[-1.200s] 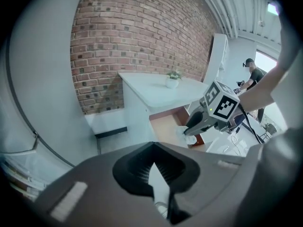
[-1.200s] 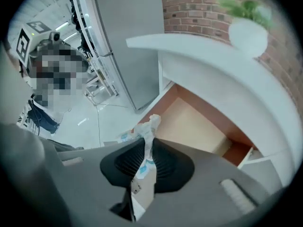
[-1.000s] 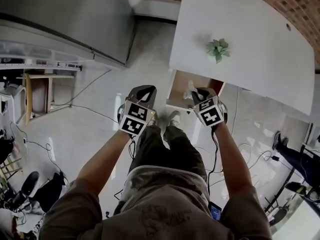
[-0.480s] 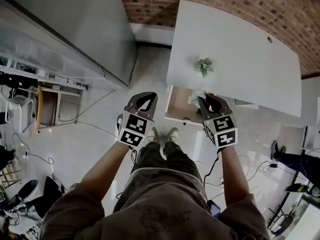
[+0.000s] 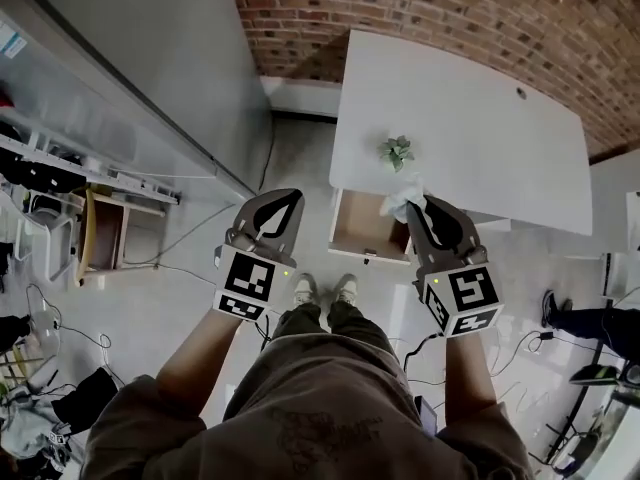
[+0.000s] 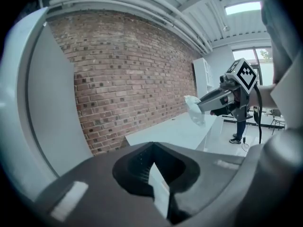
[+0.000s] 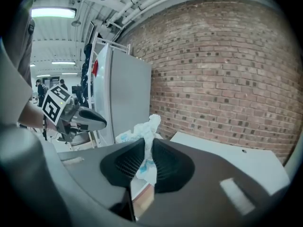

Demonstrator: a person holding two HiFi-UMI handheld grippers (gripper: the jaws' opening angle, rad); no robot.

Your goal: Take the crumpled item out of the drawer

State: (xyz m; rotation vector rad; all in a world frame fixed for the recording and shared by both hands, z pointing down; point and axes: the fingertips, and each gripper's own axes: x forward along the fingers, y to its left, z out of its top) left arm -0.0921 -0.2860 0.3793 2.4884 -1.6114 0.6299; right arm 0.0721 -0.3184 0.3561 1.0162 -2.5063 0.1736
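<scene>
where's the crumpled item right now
In the head view the crumpled item is right of centre, pinched in the right gripper over the open drawer, near the small plant on the white table.

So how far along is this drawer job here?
Done: the drawer stands open and the crumpled item is out of it, above table height. In hand: the right gripper is shut on it. Remaining: setting it down, probably closing the drawer; the left gripper is shut, empty.

No words, brands or numbers can be read anywhere. The left gripper (image 5: 283,200) and right gripper (image 5: 422,206) bear only black-and-white square markers, no letters.
</scene>
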